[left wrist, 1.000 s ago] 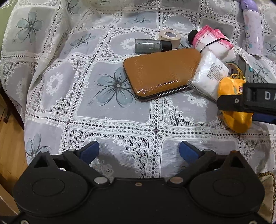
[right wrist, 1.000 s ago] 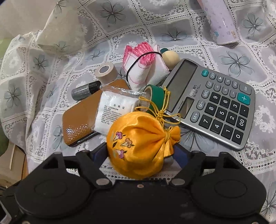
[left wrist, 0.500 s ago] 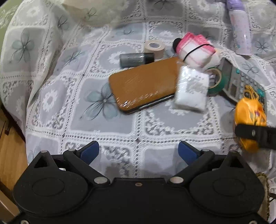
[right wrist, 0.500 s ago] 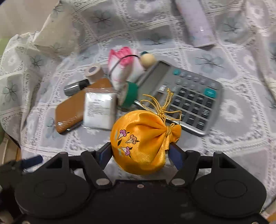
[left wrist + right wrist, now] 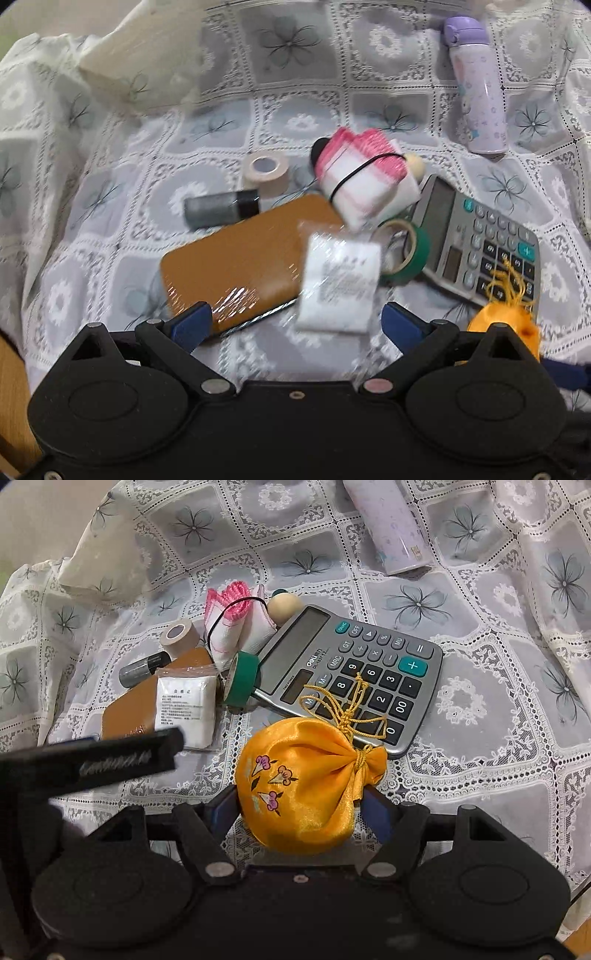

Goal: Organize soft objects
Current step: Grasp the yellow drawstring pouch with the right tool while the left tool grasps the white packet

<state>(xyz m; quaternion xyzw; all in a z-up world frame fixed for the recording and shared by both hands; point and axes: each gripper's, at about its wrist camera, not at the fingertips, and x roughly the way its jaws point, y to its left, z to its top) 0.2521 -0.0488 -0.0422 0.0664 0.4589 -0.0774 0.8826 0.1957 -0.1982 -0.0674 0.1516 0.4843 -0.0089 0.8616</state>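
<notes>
My right gripper (image 5: 301, 805) is shut on an orange satin pouch (image 5: 303, 779) with a gold cord and holds it above the lace cloth, in front of the calculator. The pouch also shows at the right of the left wrist view (image 5: 506, 325). My left gripper (image 5: 295, 323) is open and empty, just in front of a white packet of cotton pads (image 5: 340, 284) that leans on a brown case (image 5: 240, 262). A pink-edged folded cloth (image 5: 362, 177) bound by a black band lies behind them. In the right wrist view the packet (image 5: 186, 707) and the cloth (image 5: 236, 627) sit left of the calculator.
A grey calculator (image 5: 351, 672) lies in the middle with a green tape roll (image 5: 242, 679) against it. A beige tape roll (image 5: 266, 173), a grey tube (image 5: 221, 212), a wooden ball (image 5: 284, 607) and a lilac bottle (image 5: 480, 88) lie around. The table's left edge (image 5: 14, 369) is close.
My left gripper has moved forward and to the right, up to the white packet. My right gripper has lifted the orange pouch and drawn back; the left gripper now shows at its left.
</notes>
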